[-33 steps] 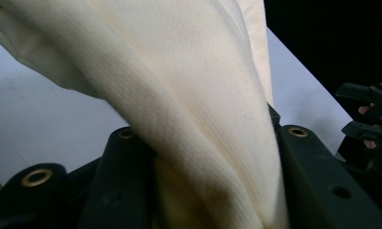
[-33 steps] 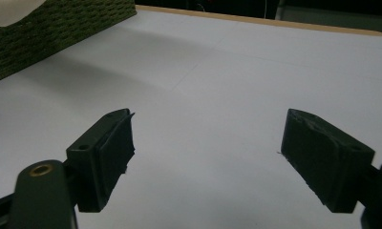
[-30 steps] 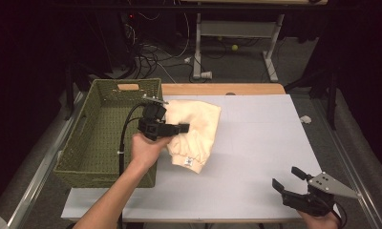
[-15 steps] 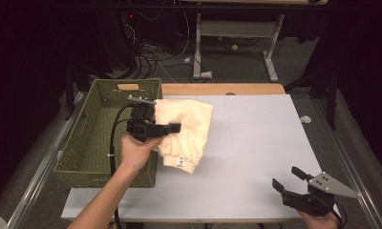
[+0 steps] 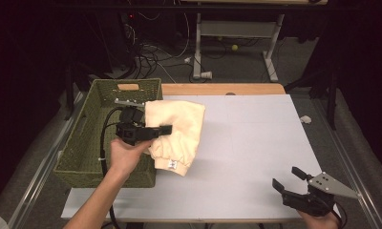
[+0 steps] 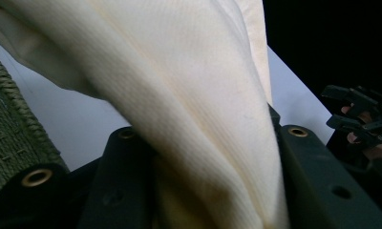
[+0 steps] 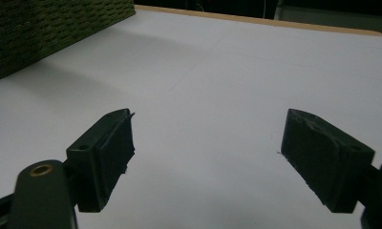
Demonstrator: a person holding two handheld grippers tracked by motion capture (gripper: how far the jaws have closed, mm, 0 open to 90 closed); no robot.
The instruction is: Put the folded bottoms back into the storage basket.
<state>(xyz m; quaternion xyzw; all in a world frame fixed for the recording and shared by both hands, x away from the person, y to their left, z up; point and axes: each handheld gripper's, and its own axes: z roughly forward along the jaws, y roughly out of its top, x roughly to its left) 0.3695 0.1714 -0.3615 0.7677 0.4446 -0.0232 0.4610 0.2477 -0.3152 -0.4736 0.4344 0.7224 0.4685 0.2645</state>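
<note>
A cream folded garment (image 5: 177,133) hangs lifted above the white table's left part, beside the green woven basket (image 5: 84,143). My left gripper (image 5: 163,129) is shut on the garment's left edge, right over the basket's right wall. In the left gripper view the cream cloth (image 6: 189,109) runs down between the two black jaws. My right gripper (image 5: 289,180) rests low at the table's front right corner, open, nothing between its fingers (image 7: 110,152).
The white table top (image 5: 256,138) stretches between the garment and my right gripper. A wooden strip (image 5: 222,89) edges the far side. The basket wall (image 7: 46,28) shows far left in the right gripper view. Desk legs and cables lie beyond the table.
My left gripper has carried the garment leftward toward the basket, lifting it off the table. The right gripper has stayed where it was.
</note>
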